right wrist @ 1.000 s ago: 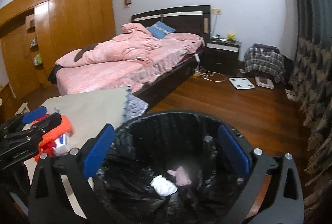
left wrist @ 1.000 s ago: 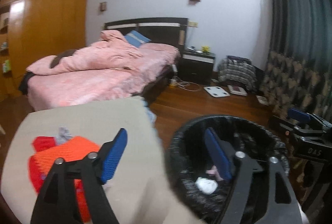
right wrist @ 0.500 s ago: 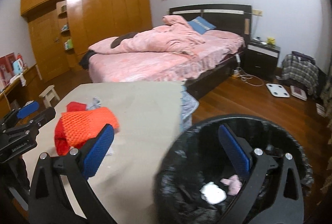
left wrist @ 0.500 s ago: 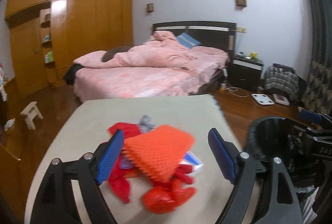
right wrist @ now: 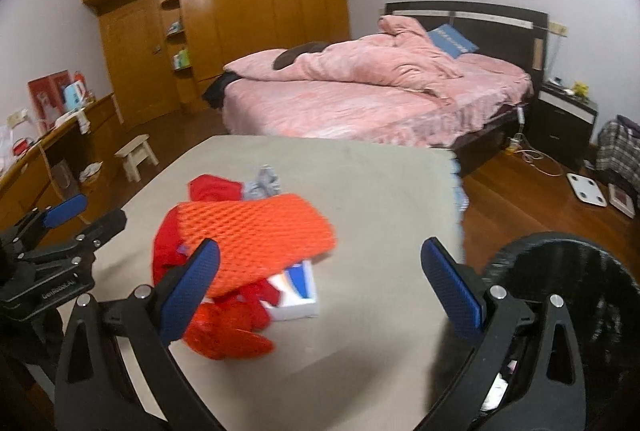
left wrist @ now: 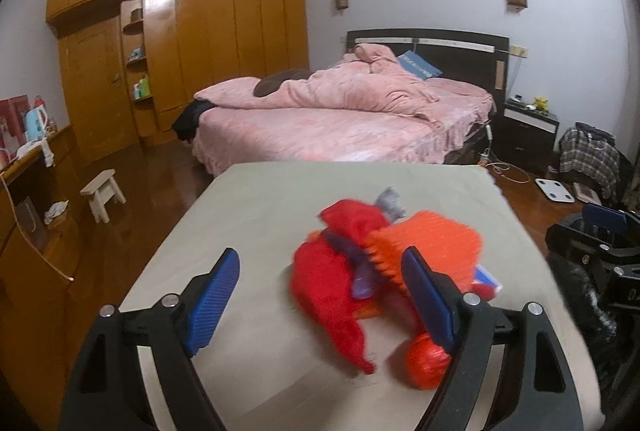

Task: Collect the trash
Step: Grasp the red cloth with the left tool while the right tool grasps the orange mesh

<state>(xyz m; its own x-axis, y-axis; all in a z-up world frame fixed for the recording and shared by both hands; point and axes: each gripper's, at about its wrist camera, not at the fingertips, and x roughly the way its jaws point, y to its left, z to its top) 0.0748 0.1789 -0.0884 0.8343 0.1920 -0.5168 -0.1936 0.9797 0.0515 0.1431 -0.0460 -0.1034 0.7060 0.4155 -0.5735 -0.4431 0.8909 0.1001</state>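
Going for more trash
Both the left gripper (left wrist: 320, 301) and right gripper (right wrist: 318, 281) are wide and empty. The red trash pile (right wrist: 240, 251) sits on the bench (right wrist: 380, 191); bin (right wrist: 580, 291) at 4 o'clock. Next: grab one piece.

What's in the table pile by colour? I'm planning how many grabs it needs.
Orange foam net: 1
Grey crumpled wad: 1
White-and-blue box: 1
Red pieces: at least 2, tangled and blurred
Total: at least 5
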